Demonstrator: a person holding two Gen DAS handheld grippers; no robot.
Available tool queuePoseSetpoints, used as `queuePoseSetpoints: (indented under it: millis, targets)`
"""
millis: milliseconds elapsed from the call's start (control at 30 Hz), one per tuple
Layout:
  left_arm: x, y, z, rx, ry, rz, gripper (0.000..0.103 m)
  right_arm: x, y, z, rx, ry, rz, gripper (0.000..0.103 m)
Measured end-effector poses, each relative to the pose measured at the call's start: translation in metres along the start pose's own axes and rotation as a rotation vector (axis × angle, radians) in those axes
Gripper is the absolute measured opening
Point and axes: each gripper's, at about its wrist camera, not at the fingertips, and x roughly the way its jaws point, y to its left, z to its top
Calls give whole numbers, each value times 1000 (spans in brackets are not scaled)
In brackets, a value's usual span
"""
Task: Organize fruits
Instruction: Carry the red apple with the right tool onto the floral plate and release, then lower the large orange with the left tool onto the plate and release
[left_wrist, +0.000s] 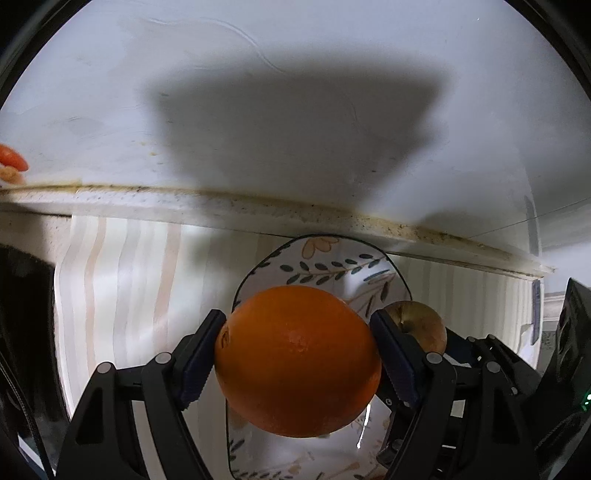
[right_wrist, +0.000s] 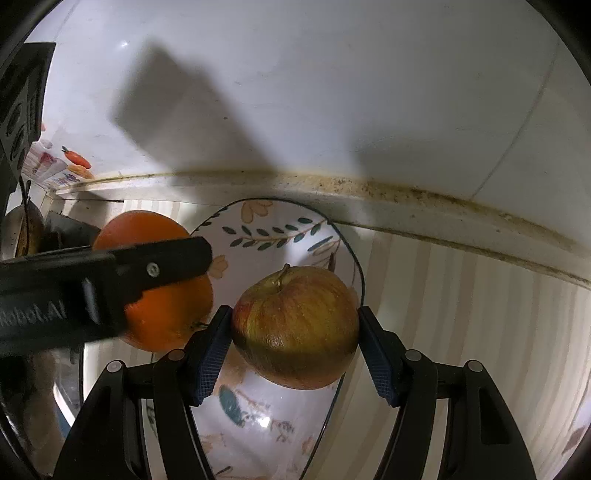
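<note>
Orange (left_wrist: 297, 360) sits clamped between the two blue-padded fingers (left_wrist: 199, 363) of the left gripper (left_wrist: 299, 362), held above the near half of a plate (left_wrist: 321, 266). Both pads press on its sides, so the fingers are closed only as far as the fruit allows. In the right wrist view the same orange (right_wrist: 166, 317) shows at the left, partly covered by the left gripper's dark finger lying across it.

An apple (right_wrist: 295, 328), red-streaked over yellow-green with its stem up, is gripped the same way by the right gripper (right_wrist: 295, 347): one pad touches its left side and the other its right, and it hangs over the plate (right_wrist: 280, 236). From the left wrist view the apple (left_wrist: 424, 325) peeks out just right of the orange, behind the left gripper's right finger. The two fruits are close together, side by side; whether they touch cannot be told.

The plate is white with a dark rim and painted leaves and flowers. It rests on a tabletop (right_wrist: 461, 295) covered in pale striped cloth, near the far edge where a stained seam meets a white wall (left_wrist: 295, 92). Both grippers throw broad shadows on that wall. At the far left a carrot-printed item (right_wrist: 75, 158) leans by the wall.
</note>
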Motion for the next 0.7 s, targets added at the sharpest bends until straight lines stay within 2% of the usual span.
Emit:
queuePoseSetpoints:
  millis: [233, 367, 467, 567, 700]
  targets:
    - [14, -7, 1, 49, -5, 75, 79, 17, 1, 7, -28, 12, 13, 70]
    - [0, -10, 5, 62, -76, 87, 79, 20, 4, 9, -20, 16, -20, 85]
    - [-6, -11, 9, 67, -75, 87, 81, 21, -1, 8, 16, 31, -24, 95]
    - [-8, -9, 6, 61, -67, 90, 84, 18, -5, 7, 37, 30, -25, 95]
    - [-16, 1, -4, 45, -66, 108, 84, 1, -11, 3, 78, 12, -47, 95]
